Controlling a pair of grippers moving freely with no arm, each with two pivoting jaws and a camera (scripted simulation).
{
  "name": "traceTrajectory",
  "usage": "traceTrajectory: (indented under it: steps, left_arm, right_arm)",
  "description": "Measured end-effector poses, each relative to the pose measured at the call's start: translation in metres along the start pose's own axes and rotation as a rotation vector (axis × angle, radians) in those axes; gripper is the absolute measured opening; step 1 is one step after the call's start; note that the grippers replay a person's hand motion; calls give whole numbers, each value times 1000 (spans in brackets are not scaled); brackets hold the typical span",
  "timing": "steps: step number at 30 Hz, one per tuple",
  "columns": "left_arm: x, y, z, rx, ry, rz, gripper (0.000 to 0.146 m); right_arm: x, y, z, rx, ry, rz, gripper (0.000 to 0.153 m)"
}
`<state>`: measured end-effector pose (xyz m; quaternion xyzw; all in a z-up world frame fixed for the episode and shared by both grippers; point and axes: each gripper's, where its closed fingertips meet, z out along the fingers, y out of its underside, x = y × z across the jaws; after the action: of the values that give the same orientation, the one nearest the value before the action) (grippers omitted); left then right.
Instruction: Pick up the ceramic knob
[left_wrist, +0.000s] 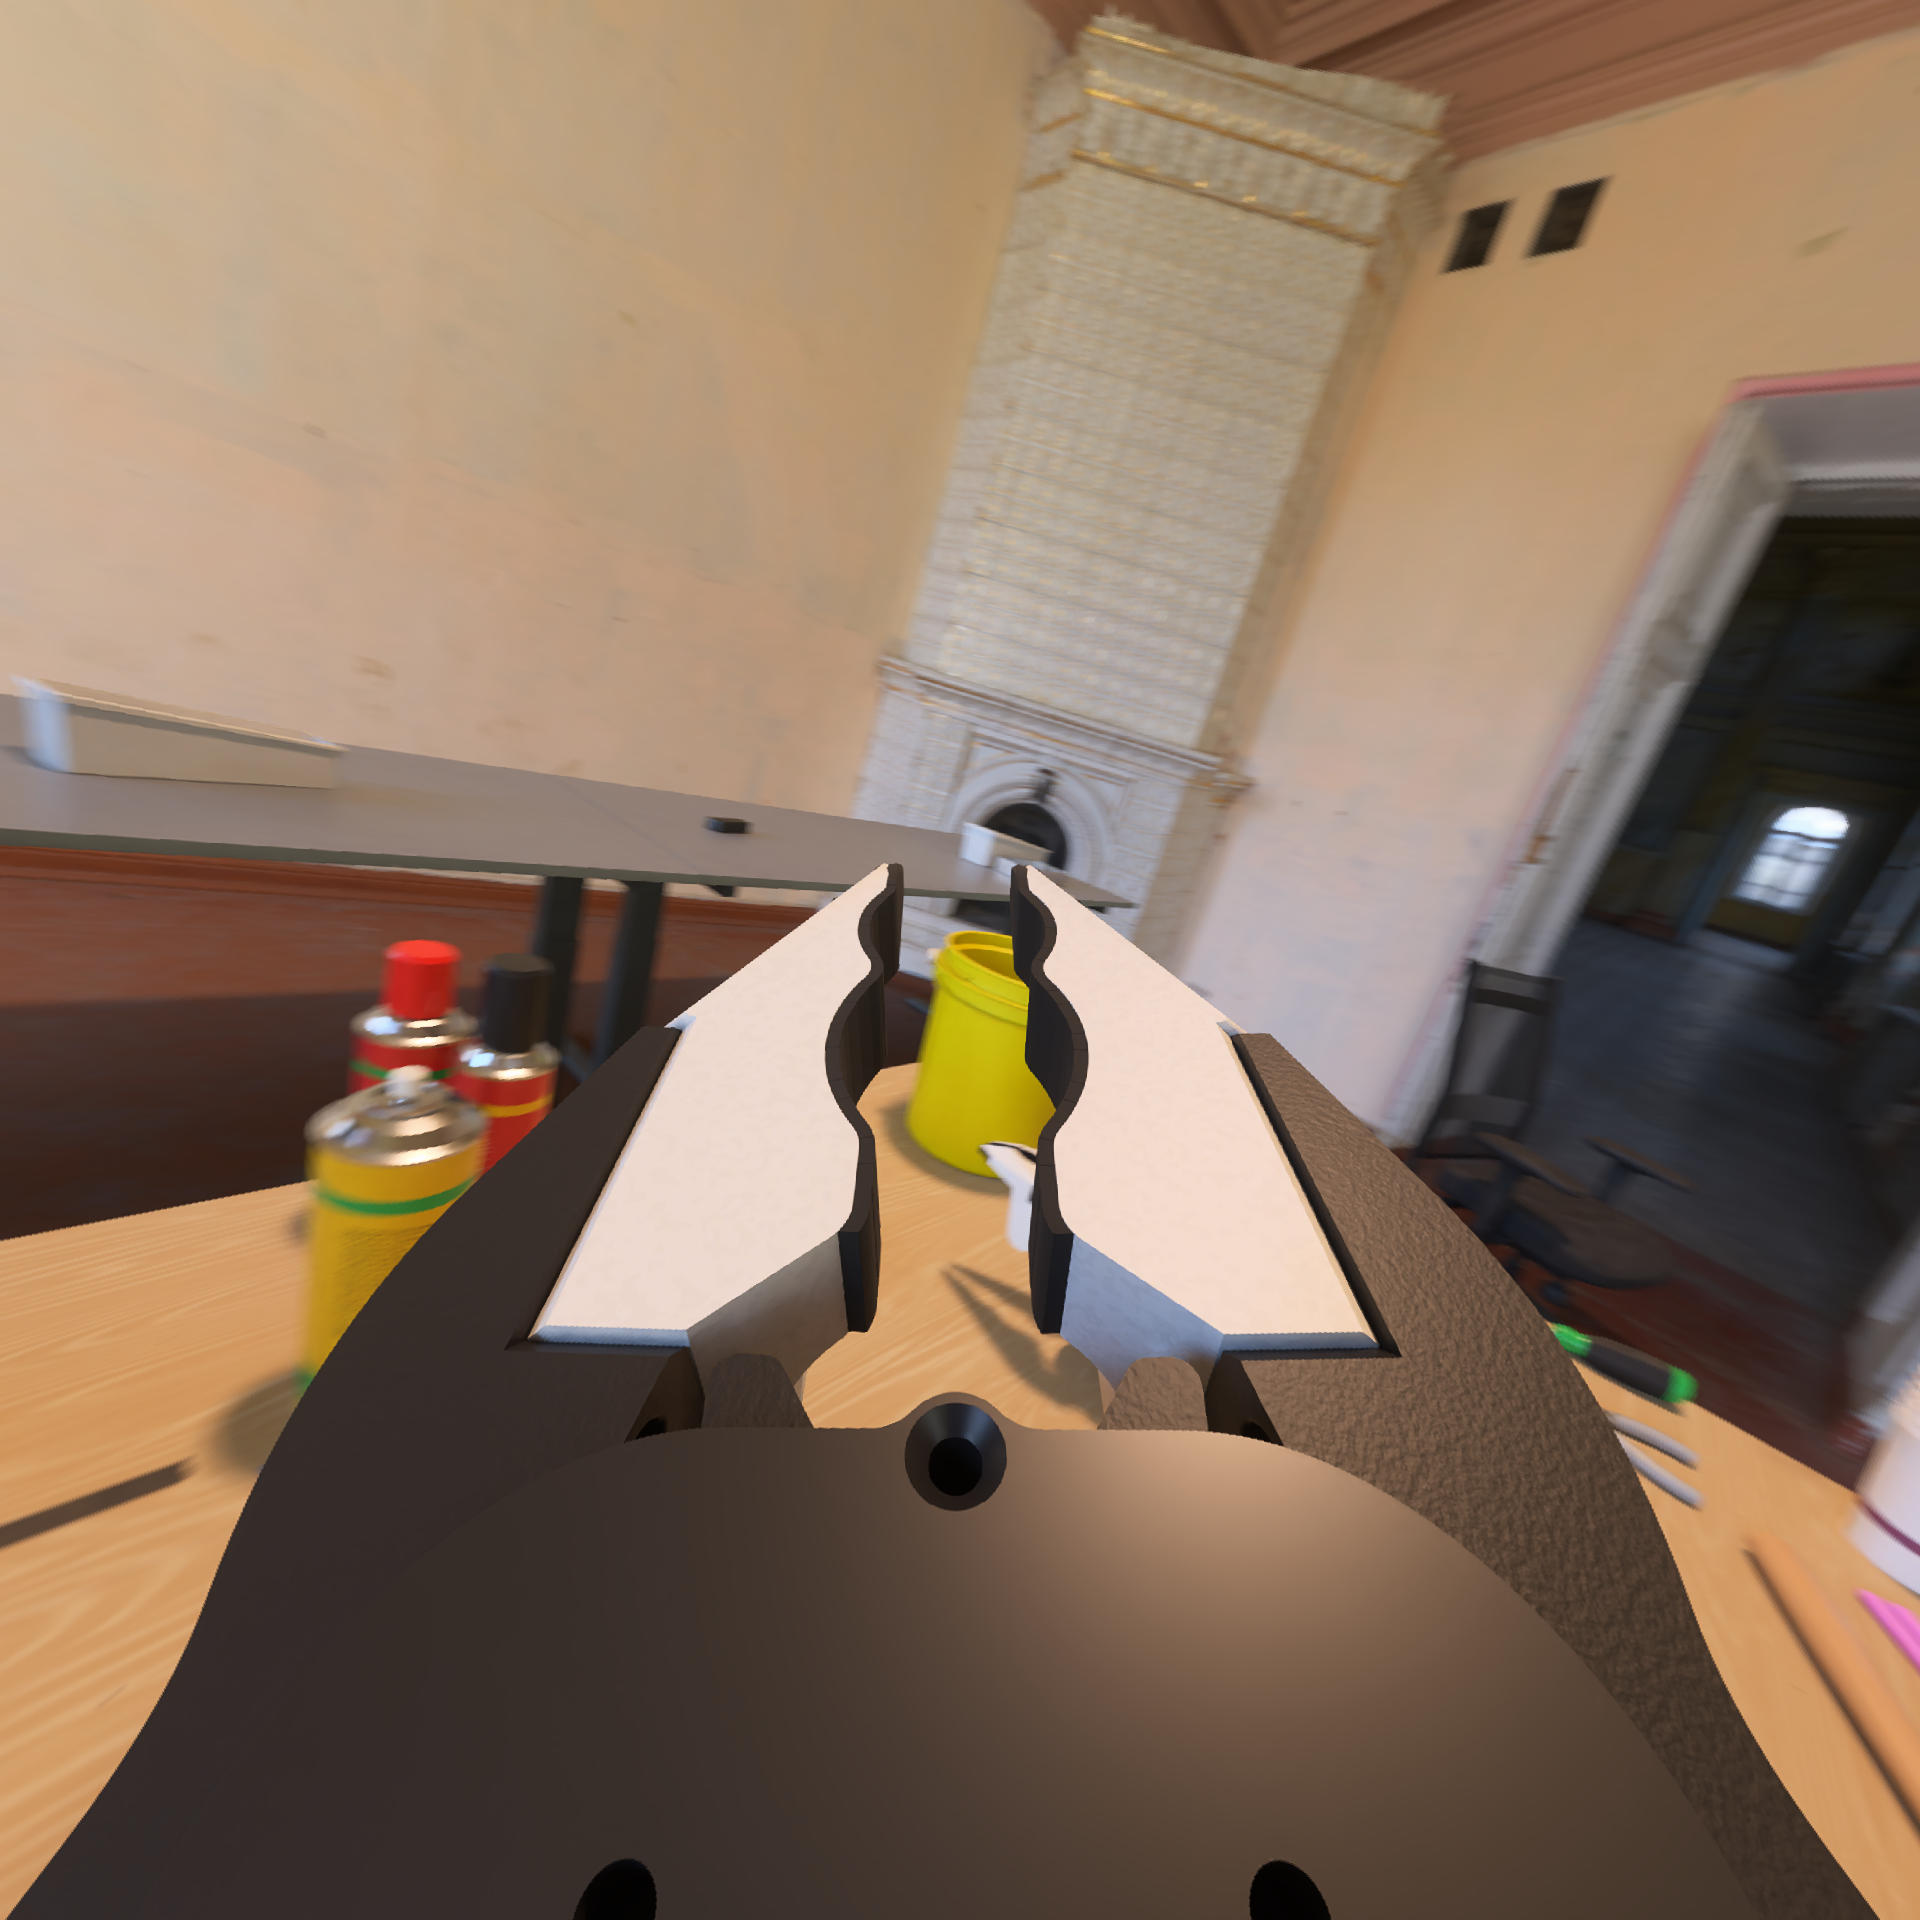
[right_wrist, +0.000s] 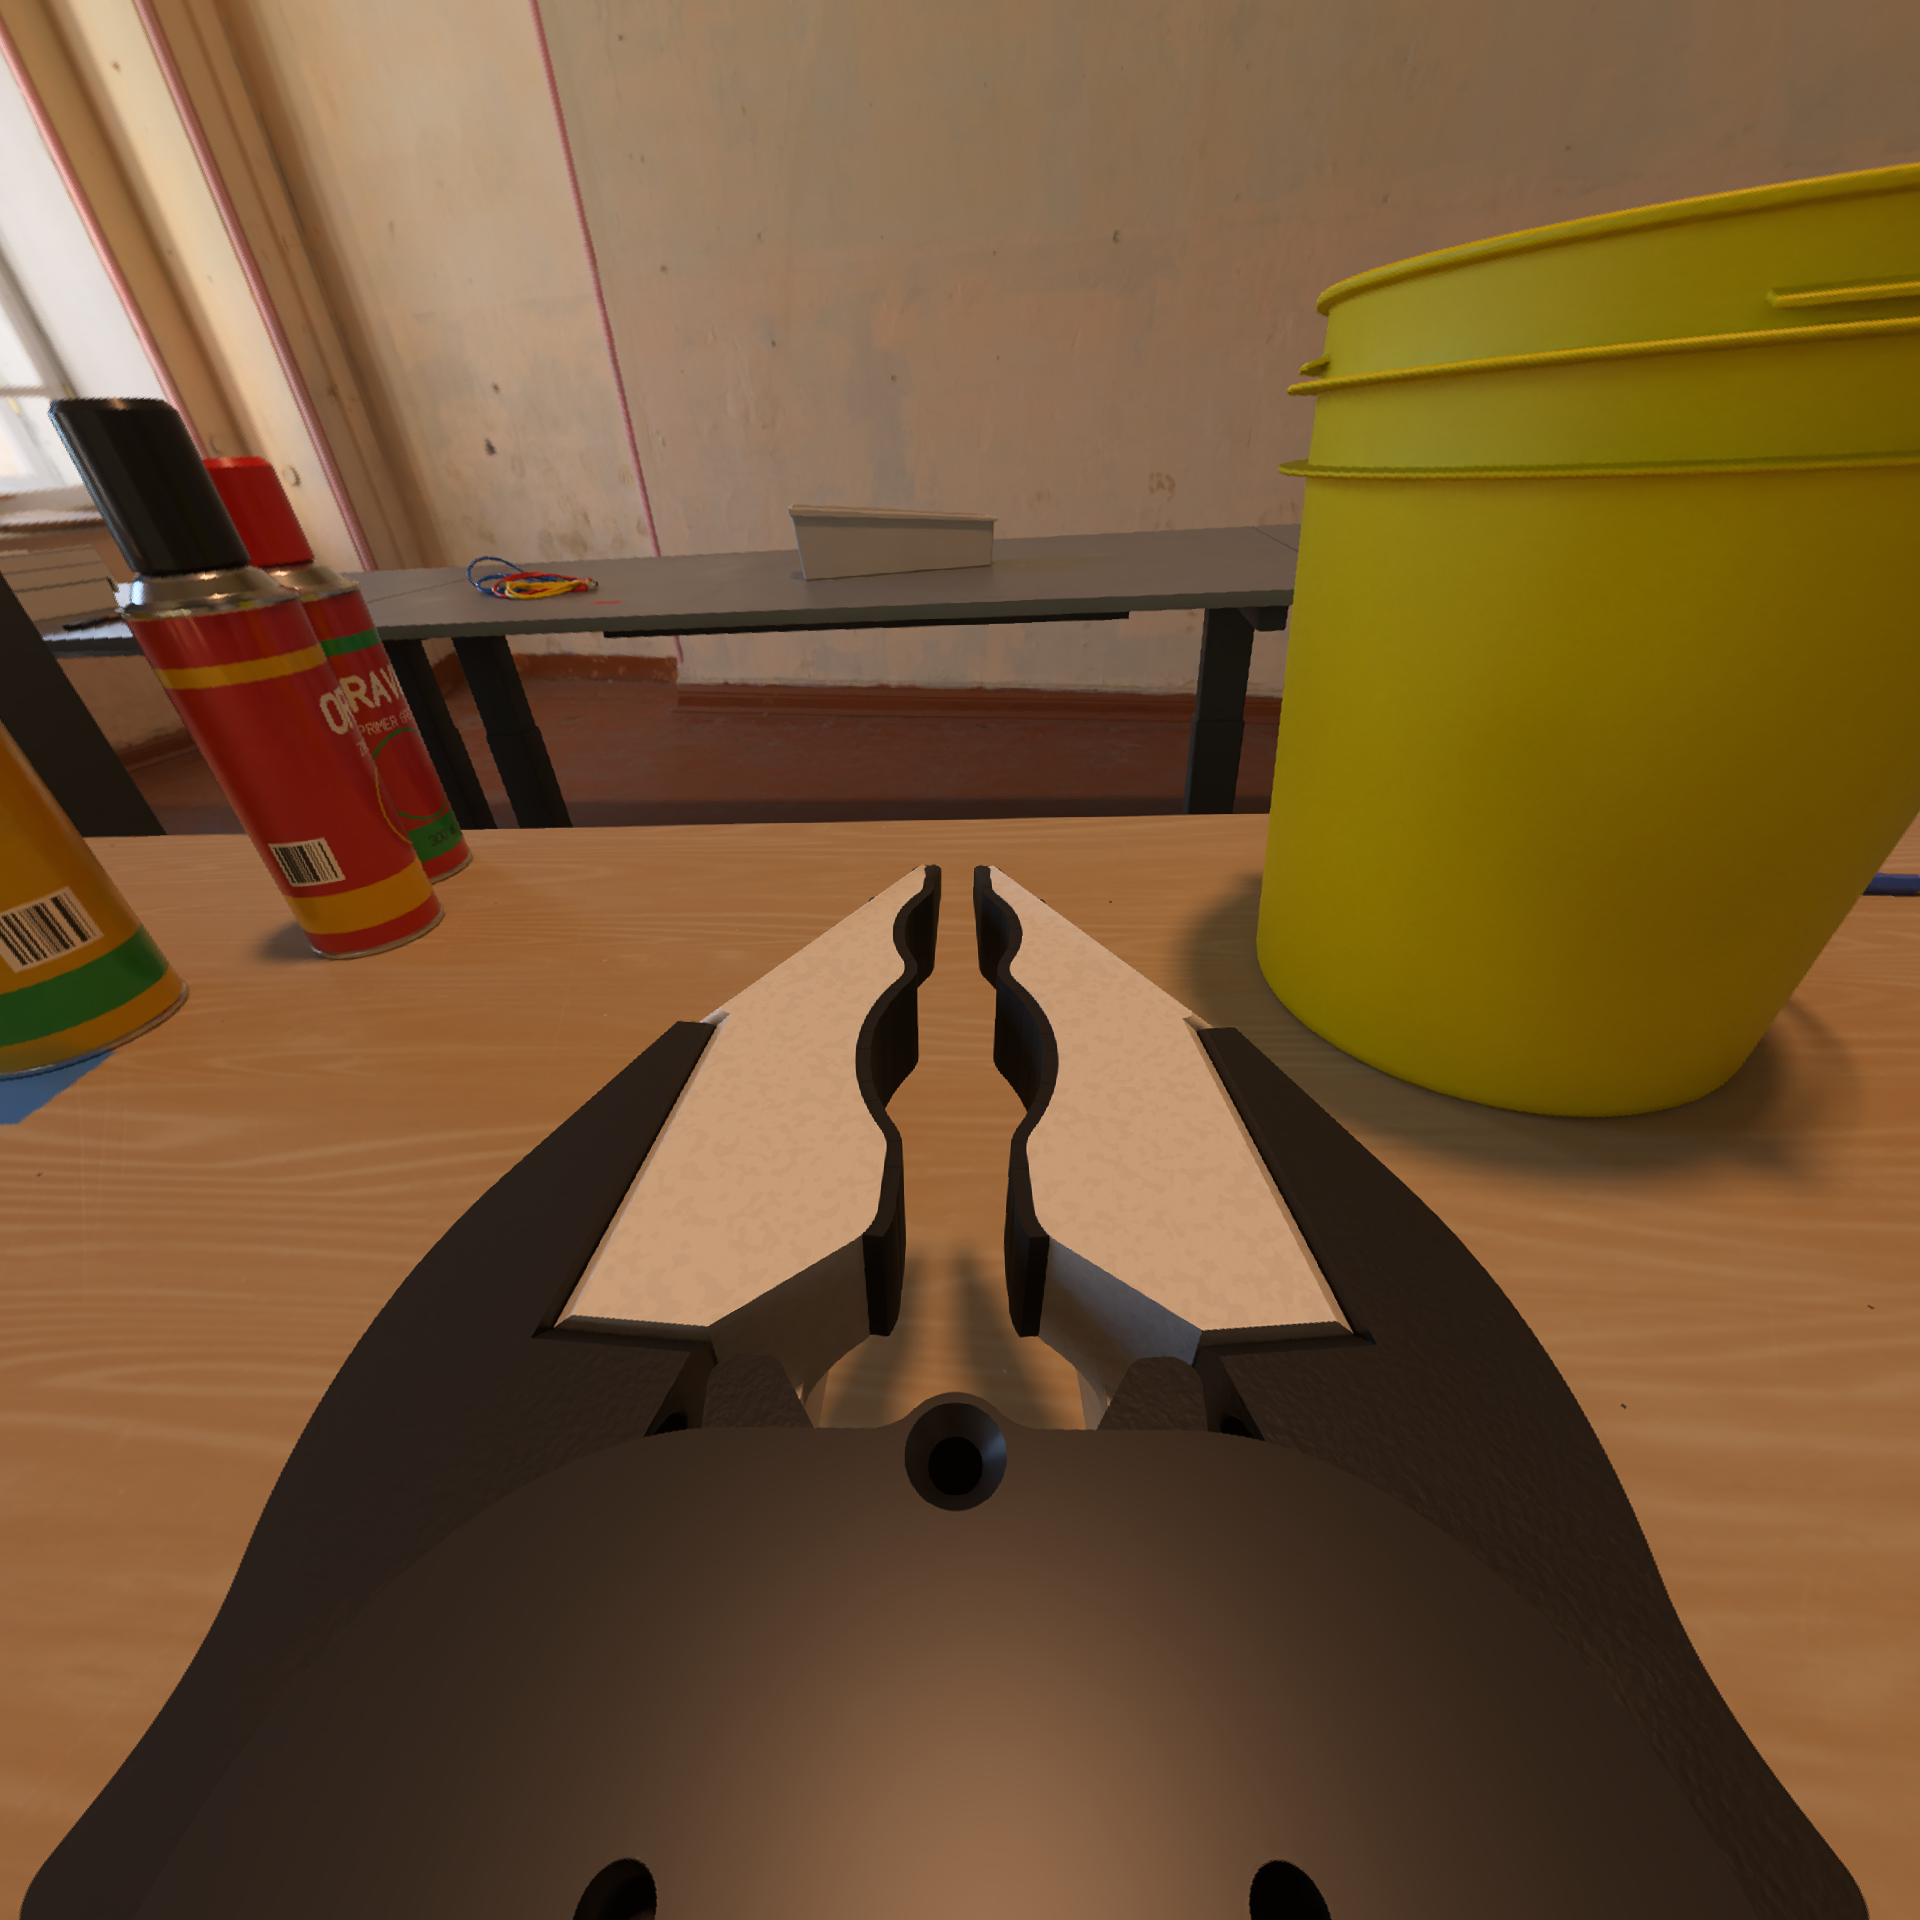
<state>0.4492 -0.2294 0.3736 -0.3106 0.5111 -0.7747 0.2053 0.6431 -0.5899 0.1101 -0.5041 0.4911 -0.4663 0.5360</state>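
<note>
In the left wrist view a small white piece, probably the ceramic knob (left_wrist: 1010, 1174), lies on the wooden table (left_wrist: 125, 1351) in front of a yellow bucket (left_wrist: 971, 1049). My right finger hides most of it. My left gripper (left_wrist: 956, 883) hangs above the table, tilted, its jaws a narrow gap apart with nothing between them. In the right wrist view my right gripper (right_wrist: 957, 878) sits low over the table (right_wrist: 623, 1039), its tips almost touching and empty. The knob does not show there. The yellow bucket (right_wrist: 1610, 675) stands close on the right.
Three spray cans stand at the left: yellow (left_wrist: 384, 1195), red-capped (left_wrist: 416, 1013) and black-capped (left_wrist: 511, 1039); the black-capped one (right_wrist: 270, 727) also shows in the right wrist view. A green-handled screwdriver (left_wrist: 1631, 1361) and a white container (left_wrist: 1891, 1496) lie at the right. A grey table (right_wrist: 935, 592) with a white tray (right_wrist: 894, 540) stands behind.
</note>
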Motion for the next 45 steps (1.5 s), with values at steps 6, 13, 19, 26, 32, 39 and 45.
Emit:
traceTrajectory:
  steps: [6, 13, 19, 26, 32, 39, 45]
  left_arm:
    - [-41, 2, -97, -133, -386, 138, 29]
    - [-119, 126, -231, -640, -857, 103, 56]
    - [-140, 229, -275, -975, -918, -74, 73]
    - [-131, 266, -284, -1180, -904, -56, 79]
    - [-130, 269, -280, -1276, -911, 109, 43]
    - [-128, 260, -249, -1177, -819, 101, 43]
    - [-104, 216, -156, -827, -589, 64, 43]
  right_arm:
    - [3, -4, -1, 21, -8, 48, 7]
    - [2, -4, 0, 21, -11, 57, 7]
    - [1, -3, 1, 17, -14, 53, 7]
    - [1, -2, 2, 9, -16, 58, 7]
    - [4, -3, 1, 16, -17, 84, 7]
    - [7, -5, 0, 31, -21, 126, 7]
    - [9, -7, -1, 46, -21, 157, 7]
